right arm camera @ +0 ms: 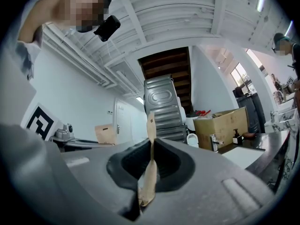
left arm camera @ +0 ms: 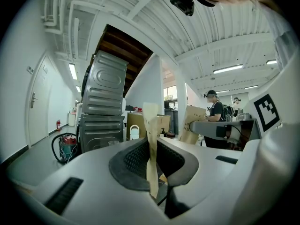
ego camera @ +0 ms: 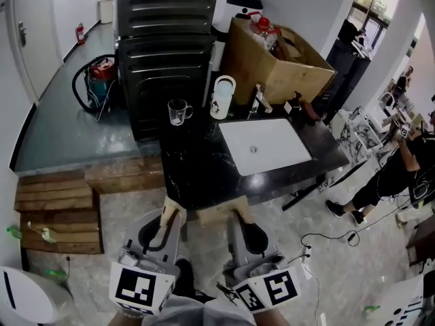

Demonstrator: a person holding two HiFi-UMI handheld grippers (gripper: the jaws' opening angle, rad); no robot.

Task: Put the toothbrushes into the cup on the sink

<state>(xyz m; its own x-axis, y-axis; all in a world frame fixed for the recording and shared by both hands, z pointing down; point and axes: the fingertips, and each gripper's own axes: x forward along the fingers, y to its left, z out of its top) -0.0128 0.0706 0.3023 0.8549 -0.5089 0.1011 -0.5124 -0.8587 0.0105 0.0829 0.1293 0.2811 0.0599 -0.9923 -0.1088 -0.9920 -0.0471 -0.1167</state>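
Head view high overhead, facing steeply down past left gripper [ego camera: 172,214] and right gripper [ego camera: 236,216] to black counter [ego camera: 194,168] and white sink [ego camera: 266,148], gripper views low, close behind their jaws, facing level, all sharing the far stacked grey machines [ego camera: 166,53] and cardboard box [ego camera: 279,63]

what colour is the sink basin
White basin, in a black counter; clearest in the head view.

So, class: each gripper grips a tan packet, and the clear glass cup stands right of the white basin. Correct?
Wrong side: the head view shows the clear glass cup left of the white basin. The rest holds.
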